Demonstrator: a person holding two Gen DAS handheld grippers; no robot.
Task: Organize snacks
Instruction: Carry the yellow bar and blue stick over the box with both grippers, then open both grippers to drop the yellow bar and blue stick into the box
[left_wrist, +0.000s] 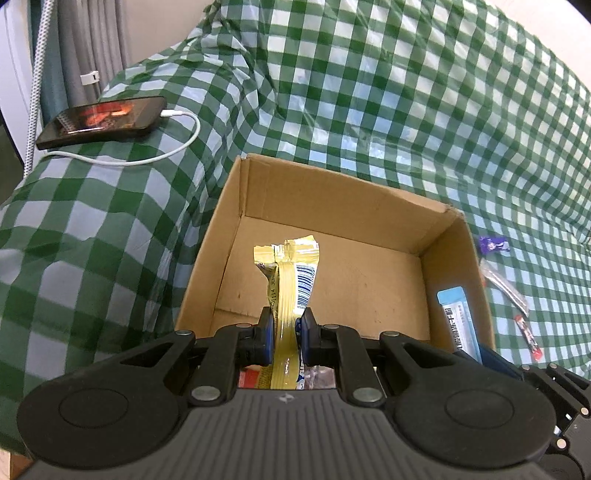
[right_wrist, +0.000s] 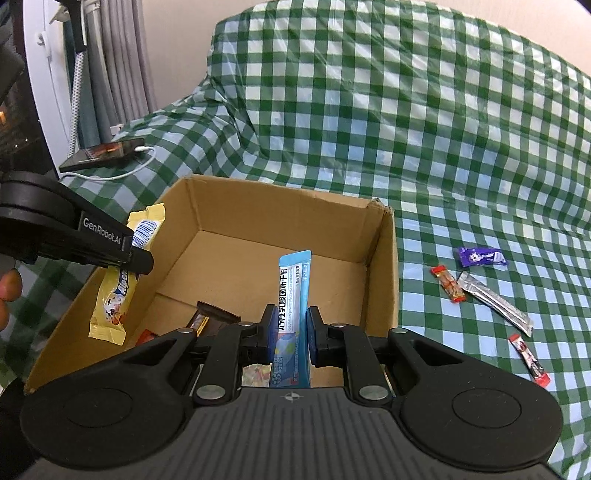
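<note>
A green-and-white checked plastic cloth (right_wrist: 424, 122) covers the whole surface, rumpled and rising at the far side, with grey curtains (right_wrist: 118, 70) at the far left. An open brown cardboard box (right_wrist: 384, 266) sits near the middle. The left gripper (left_wrist: 287, 325) pinches a yellow snack packet (left_wrist: 286, 280) over the box; the right gripper (right_wrist: 291, 328) pinches a light-blue stick packet (right_wrist: 291, 291) above its floor. A black phone (left_wrist: 99, 122) on a white charging cable (left_wrist: 177, 147) lies far left. Small wrapped snacks (right_wrist: 480, 256) lie on the cloth right of the box.
</note>
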